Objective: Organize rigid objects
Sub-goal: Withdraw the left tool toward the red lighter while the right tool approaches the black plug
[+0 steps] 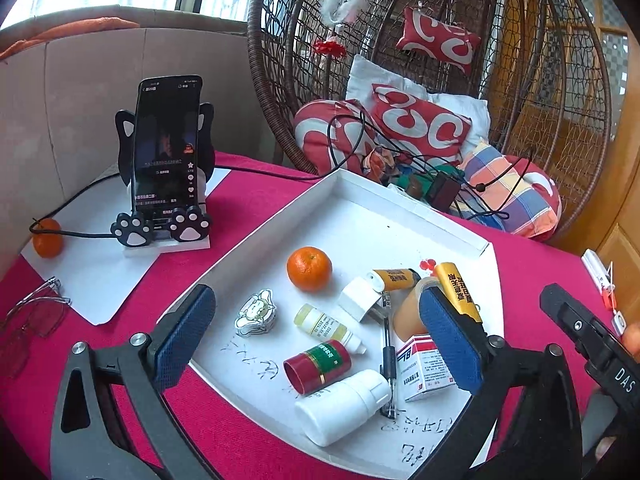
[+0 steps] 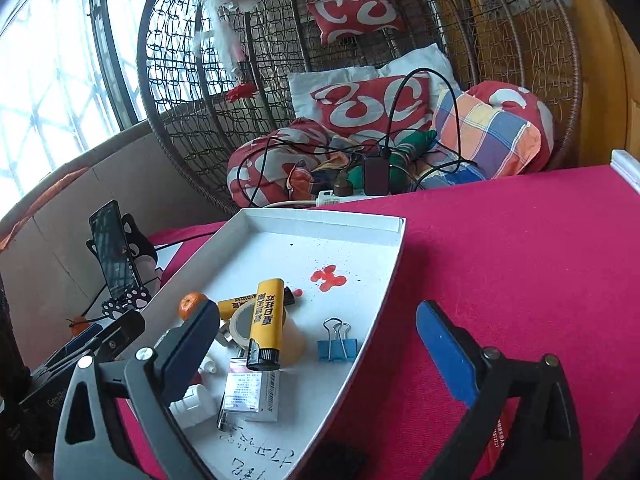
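Observation:
A white tray on the red tablecloth holds several small items: an orange, a white bottle, a red jar, a small dropper bottle, a medicine box, a yellow tube leaning on a tape roll, and a blue binder clip. My left gripper is open and empty, hovering over the tray's items. My right gripper is open and empty, above the tray's right edge.
A phone on a cat-paw stand sits at the back left beside a loose orange. Glasses lie at the left. A wicker hanging chair with cushions and cables stands behind the table. Red cloth lies right of the tray.

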### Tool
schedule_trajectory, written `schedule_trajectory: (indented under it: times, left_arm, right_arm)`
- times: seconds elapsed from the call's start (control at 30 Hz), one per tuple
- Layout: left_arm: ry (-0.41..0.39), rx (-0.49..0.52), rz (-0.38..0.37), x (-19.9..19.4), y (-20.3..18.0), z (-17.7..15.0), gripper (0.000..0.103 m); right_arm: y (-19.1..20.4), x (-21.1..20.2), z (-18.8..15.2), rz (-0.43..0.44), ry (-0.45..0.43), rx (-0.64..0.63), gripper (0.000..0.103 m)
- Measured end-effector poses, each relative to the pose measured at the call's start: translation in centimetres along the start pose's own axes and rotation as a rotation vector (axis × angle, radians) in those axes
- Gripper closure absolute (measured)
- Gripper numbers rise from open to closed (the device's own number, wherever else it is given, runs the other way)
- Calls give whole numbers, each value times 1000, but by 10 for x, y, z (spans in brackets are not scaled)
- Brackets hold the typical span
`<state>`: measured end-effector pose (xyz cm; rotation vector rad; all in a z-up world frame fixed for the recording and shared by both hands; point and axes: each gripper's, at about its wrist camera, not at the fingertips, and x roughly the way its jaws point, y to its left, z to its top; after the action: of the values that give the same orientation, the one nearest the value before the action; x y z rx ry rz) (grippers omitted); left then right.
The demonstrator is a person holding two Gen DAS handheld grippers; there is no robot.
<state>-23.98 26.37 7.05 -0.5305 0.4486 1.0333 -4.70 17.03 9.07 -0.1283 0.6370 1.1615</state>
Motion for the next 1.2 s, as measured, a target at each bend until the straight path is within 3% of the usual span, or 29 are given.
schedule_trajectory:
  times: [0.23,0.37,0.47,0.6,0.8,0.93,1.13,1.2]
  left_arm:
    - [-1,30,-42,-12,-10,-6,0]
    - [-21,19,-66,-22,-8,-3,0]
    - [-34,13,-75,-28,-6,-1,0]
    - [-25,8,-91,-29,-7,-3,0]
    - [0,20,-105,-28,-12,-9,0]
    - [7,21,-106,-29,-13,-12,0]
    - [21,46,-113,-30,-22,-17,0]
    - [23,77,-125,-30,-31,-19,0]
  right_arm:
    - [-9,-25,-3,-53,-81,-68,0]
    - [-26,-34,-5,-43,-72,-59,0]
    - [-37,-34,-12,-39,-8,-86,0]
    - [-29,-31,-33,-34,90,-280,0]
    - [-5,-17,-69,112,224,-583,0]
    - [4,2,-71,225,291,-673,0]
    - [19,25,-83,301,376,-781,13]
    - [14,25,-81,361,420,-720,39]
